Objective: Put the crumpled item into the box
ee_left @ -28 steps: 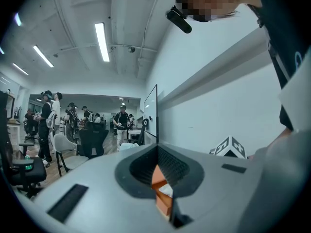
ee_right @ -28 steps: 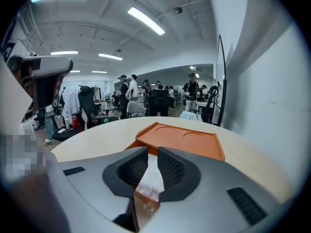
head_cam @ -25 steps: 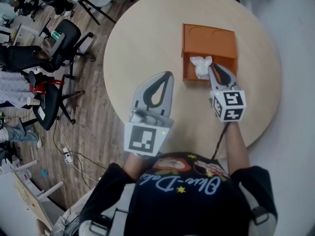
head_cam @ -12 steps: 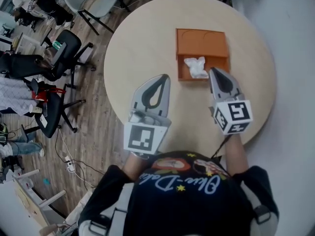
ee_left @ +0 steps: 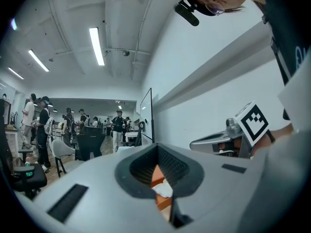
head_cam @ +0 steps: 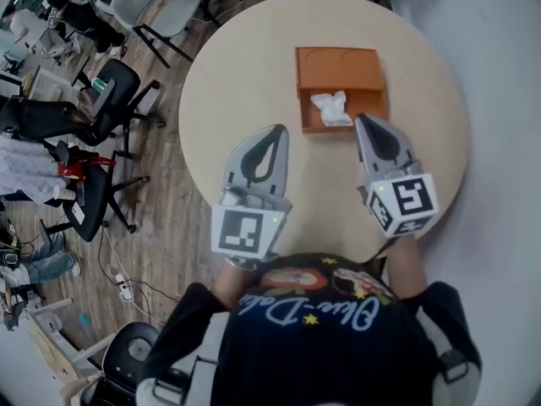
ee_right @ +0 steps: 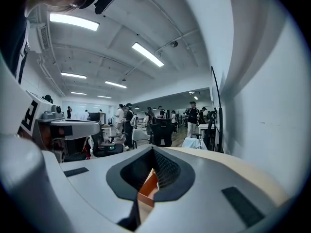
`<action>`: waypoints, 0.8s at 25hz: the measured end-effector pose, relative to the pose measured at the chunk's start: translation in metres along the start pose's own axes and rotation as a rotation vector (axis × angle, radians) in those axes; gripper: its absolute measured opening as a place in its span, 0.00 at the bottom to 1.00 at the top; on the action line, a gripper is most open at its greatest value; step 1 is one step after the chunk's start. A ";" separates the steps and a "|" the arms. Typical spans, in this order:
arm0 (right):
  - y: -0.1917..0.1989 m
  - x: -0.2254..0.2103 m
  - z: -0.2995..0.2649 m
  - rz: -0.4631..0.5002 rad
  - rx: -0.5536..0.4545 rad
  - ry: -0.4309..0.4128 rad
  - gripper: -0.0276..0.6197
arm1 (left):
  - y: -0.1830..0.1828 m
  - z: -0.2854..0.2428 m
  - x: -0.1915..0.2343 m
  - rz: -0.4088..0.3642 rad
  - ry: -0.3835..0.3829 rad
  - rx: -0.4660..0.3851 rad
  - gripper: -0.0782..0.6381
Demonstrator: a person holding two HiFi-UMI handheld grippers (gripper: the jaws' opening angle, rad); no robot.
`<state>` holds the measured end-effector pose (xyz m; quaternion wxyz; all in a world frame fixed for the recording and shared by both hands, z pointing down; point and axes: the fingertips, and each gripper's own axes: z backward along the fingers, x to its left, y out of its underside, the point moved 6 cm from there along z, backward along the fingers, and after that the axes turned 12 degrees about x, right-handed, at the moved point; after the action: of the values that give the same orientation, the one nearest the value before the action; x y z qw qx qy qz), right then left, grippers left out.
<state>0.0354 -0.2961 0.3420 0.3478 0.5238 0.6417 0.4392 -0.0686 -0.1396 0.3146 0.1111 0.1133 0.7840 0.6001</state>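
Observation:
A crumpled white paper (head_cam: 331, 108) lies inside the orange box (head_cam: 338, 57), in its near part, on the round beige table (head_cam: 245, 74). My right gripper (head_cam: 365, 119) hovers just right of the box's near corner, shut and holding nothing, a short way from the paper. My left gripper (head_cam: 275, 130) hangs over bare table to the near left of the box, also shut and empty. In the left gripper view the box (ee_left: 158, 174) and paper (ee_left: 163, 190) show through the hole in the left gripper (ee_left: 156, 146). The right gripper (ee_right: 153, 149) frames only a slice of the box (ee_right: 147, 188).
Office chairs (head_cam: 110, 74) stand on the wooden floor left of the table, with cables lower left. The table's rim curves close behind both grippers. Several people stand far back in the room in both gripper views.
The right gripper has drawn back a little from the crumpled paper, which stays in the box. The left gripper has held its place.

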 end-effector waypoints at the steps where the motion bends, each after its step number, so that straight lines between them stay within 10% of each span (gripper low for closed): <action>1: -0.001 0.002 0.002 0.004 -0.004 -0.002 0.04 | 0.000 0.002 -0.001 -0.001 -0.001 0.001 0.10; 20: -0.011 0.021 0.018 0.040 -0.045 -0.033 0.04 | 0.002 0.020 -0.002 0.020 -0.014 -0.013 0.10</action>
<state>0.0437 -0.2729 0.3257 0.3612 0.5356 0.6152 0.4518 -0.0607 -0.1209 0.3113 0.1115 0.1249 0.7780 0.6055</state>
